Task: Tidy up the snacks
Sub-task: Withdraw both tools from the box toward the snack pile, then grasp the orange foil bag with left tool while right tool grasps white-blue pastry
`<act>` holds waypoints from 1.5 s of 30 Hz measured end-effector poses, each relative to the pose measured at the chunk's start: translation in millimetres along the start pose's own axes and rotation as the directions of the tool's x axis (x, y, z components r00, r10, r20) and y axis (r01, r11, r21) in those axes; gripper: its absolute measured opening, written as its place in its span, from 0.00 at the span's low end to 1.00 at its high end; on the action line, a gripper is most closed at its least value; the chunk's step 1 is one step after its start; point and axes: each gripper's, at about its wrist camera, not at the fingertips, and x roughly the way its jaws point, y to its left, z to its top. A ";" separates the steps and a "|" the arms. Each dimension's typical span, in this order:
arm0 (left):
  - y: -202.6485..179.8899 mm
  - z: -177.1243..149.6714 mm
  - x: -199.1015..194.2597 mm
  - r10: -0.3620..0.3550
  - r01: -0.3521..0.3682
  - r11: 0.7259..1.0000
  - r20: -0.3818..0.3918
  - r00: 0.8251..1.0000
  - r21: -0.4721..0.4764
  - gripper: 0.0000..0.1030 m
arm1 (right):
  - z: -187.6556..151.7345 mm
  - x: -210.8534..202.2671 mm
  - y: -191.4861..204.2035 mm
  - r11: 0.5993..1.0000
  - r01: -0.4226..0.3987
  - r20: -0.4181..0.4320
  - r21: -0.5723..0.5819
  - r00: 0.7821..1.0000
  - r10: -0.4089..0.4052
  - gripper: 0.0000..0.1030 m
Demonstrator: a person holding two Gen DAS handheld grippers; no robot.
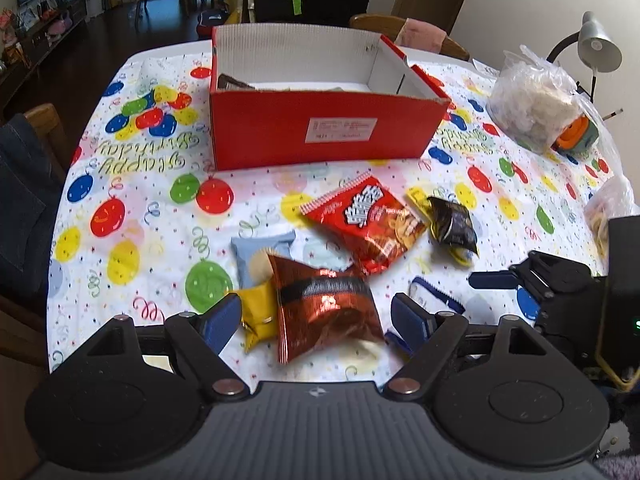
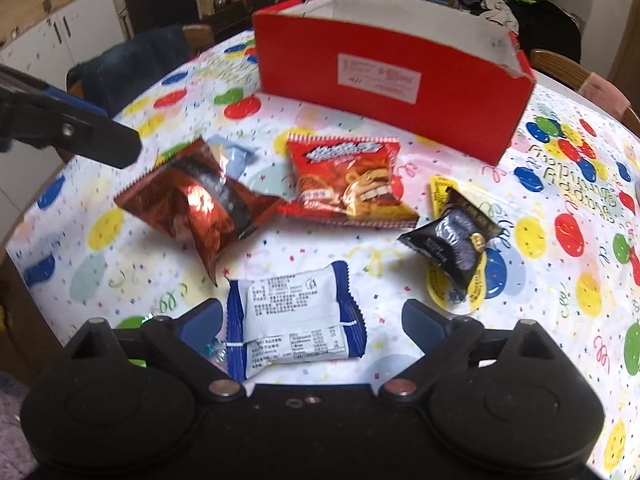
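A red open box [image 1: 320, 128] stands at the table's far middle with a few packets inside; it also shows in the right wrist view [image 2: 392, 92]. My left gripper [image 1: 316, 316] is open around a shiny copper-brown snack bag [image 1: 324, 312], next to a yellow packet [image 1: 258, 312] and a pale blue packet [image 1: 256, 256]. My right gripper [image 2: 312, 320] is open, with a blue-and-white packet [image 2: 296, 320] lying between its fingers. A red chips bag [image 2: 348, 180] and a black packet [image 2: 452, 236] on yellow packets lie beyond.
The table wears a balloon-print birthday cloth [image 1: 132, 200]. Clear plastic bags [image 1: 532, 100] and an orange-green object [image 1: 576, 136] sit at the far right beside a desk lamp [image 1: 596, 48]. Wooden chairs [image 1: 400, 28] surround the table.
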 end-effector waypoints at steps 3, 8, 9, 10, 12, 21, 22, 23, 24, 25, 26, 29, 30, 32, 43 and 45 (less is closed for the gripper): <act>-0.1 -5.2 0.9 0.003 -0.003 1.000 -0.008 1.000 0.011 0.79 | -1.0 6.8 5.3 0.999 0.005 -0.016 -0.039 1.000 -0.006 0.91; -4.3 -9.7 0.9 -0.013 0.015 0.998 -0.017 1.000 0.063 0.79 | -2.6 13.2 10.2 0.997 -0.009 -0.032 -0.075 0.999 0.006 0.88; -5.5 -10.4 0.7 -0.018 0.020 0.997 -0.018 1.000 0.075 0.79 | -2.8 13.7 10.7 0.997 -0.013 -0.035 -0.079 0.999 0.010 0.86; -7.1 -11.0 0.7 -0.018 0.020 0.996 -0.019 1.000 0.088 0.79 | -2.9 14.6 10.7 0.997 -0.016 -0.036 -0.081 0.999 0.013 0.86; -9.7 -11.6 1.8 -0.014 0.016 0.994 -0.021 1.000 0.109 0.79 | -1.8 16.1 10.3 0.996 -0.024 -0.038 -0.082 0.999 0.021 0.82; -8.4 -9.3 13.4 -0.002 0.007 0.994 -0.050 0.999 0.106 0.79 | -4.8 17.0 12.9 0.993 -0.044 -0.034 -0.106 0.999 0.041 0.73; -8.5 -8.6 14.4 -0.001 0.007 0.994 -0.051 0.999 0.110 0.79 | -4.6 16.4 12.5 0.993 -0.046 -0.032 -0.105 0.999 0.043 0.72; -9.3 -7.9 15.2 0.000 0.006 0.993 -0.050 0.999 0.118 0.79 | -4.6 15.8 12.2 0.993 -0.046 -0.031 -0.106 0.999 0.043 0.70; -10.3 -7.0 15.8 0.000 0.007 0.992 -0.049 0.999 0.128 0.79 | -4.8 15.3 11.9 0.993 -0.047 -0.029 -0.107 0.999 0.044 0.67; -11.8 -6.2 16.2 -0.003 0.010 0.990 -0.048 0.999 0.144 0.79 | -5.0 14.5 11.5 0.993 -0.050 -0.027 -0.108 0.999 0.048 0.65; -13.9 -5.2 16.6 -0.005 0.013 0.986 -0.046 0.999 0.168 0.79 | -5.3 13.5 10.9 0.993 -0.051 -0.022 -0.108 0.999 0.049 0.63; -22.3 -1.2 15.0 -0.012 0.017 0.959 -0.018 1.000 0.283 0.79 | -5.2 9.9 6.3 0.994 -0.068 -0.011 -0.088 0.998 0.067 0.56; -24.1 0.9 14.7 -0.020 0.023 0.946 -0.012 1.000 0.322 0.79 | -4.4 8.9 3.8 0.994 -0.072 -0.009 -0.077 0.997 0.072 0.55; -27.0 5.4 16.0 -0.035 0.039 0.916 -0.017 0.999 0.398 0.79 | -3.9 8.3 -0.8 0.996 -0.074 -0.014 -0.053 0.997 0.073 0.55; -49.7 17.4 46.1 0.008 0.107 0.649 -0.147 0.989 0.753 0.79 | -8.9 1.4 -19.1 0.992 -0.112 0.003 0.066 0.994 0.112 0.55; -53.7 20.4 54.0 0.013 0.161 0.594 -0.209 0.978 0.788 0.79 | -8.9 -2.4 -22.6 0.988 -0.125 0.011 0.091 0.992 0.125 0.55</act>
